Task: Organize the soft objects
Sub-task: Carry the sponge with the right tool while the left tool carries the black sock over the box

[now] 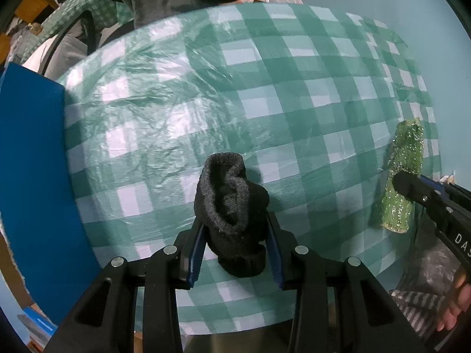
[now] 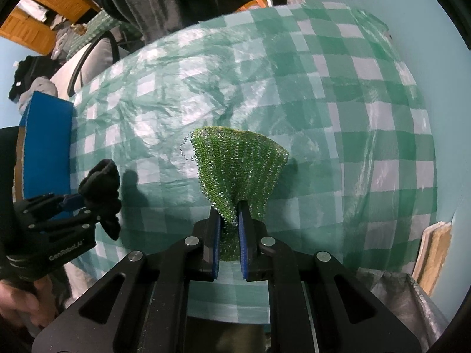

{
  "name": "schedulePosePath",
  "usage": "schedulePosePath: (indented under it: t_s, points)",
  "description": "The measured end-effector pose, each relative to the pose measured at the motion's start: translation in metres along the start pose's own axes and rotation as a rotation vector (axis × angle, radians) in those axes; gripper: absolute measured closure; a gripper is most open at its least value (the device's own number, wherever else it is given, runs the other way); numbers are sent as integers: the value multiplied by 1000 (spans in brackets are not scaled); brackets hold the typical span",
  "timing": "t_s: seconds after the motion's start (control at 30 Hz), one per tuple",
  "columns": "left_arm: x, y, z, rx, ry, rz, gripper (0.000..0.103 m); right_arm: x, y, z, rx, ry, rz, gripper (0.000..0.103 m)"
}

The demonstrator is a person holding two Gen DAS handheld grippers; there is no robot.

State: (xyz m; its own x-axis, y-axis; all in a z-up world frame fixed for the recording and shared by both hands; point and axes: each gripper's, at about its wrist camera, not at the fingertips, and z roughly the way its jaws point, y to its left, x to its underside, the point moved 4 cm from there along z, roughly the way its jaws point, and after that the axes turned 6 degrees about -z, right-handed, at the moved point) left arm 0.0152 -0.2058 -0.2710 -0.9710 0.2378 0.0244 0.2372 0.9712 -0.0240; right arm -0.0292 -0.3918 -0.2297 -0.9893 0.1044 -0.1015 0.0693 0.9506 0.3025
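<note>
A black sock (image 1: 232,203) is bunched up between the blue pads of my left gripper (image 1: 235,220), which is shut on it just above the green checked tablecloth (image 1: 294,88). In the right wrist view the same sock (image 2: 103,188) hangs from the left gripper (image 2: 79,203) at the left edge. My right gripper (image 2: 229,209) is shut on a corner of a green glittery mesh cloth (image 2: 238,161), which fans out above the table. The left wrist view shows that cloth (image 1: 404,158) at the right, pinched by the right gripper (image 1: 412,186).
A blue box (image 1: 35,176) stands along the table's left side, seen also in the right wrist view (image 2: 47,147). A grey silvery bag (image 2: 412,303) and a striped fabric (image 1: 418,309) lie off the near right corner. A person in dark clothes stands at the far edge.
</note>
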Motion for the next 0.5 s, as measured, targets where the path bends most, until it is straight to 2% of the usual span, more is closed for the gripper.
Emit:
schedulePosePath:
  t_s: [0.4, 0.5]
  points:
    - [21, 34, -40, -2, -78, -16, 65, -13, 33, -16, -12, -40, -44, 93]
    - [14, 40, -56, 0, -97, -19, 65, -14, 42, -19, -19, -48, -53, 93]
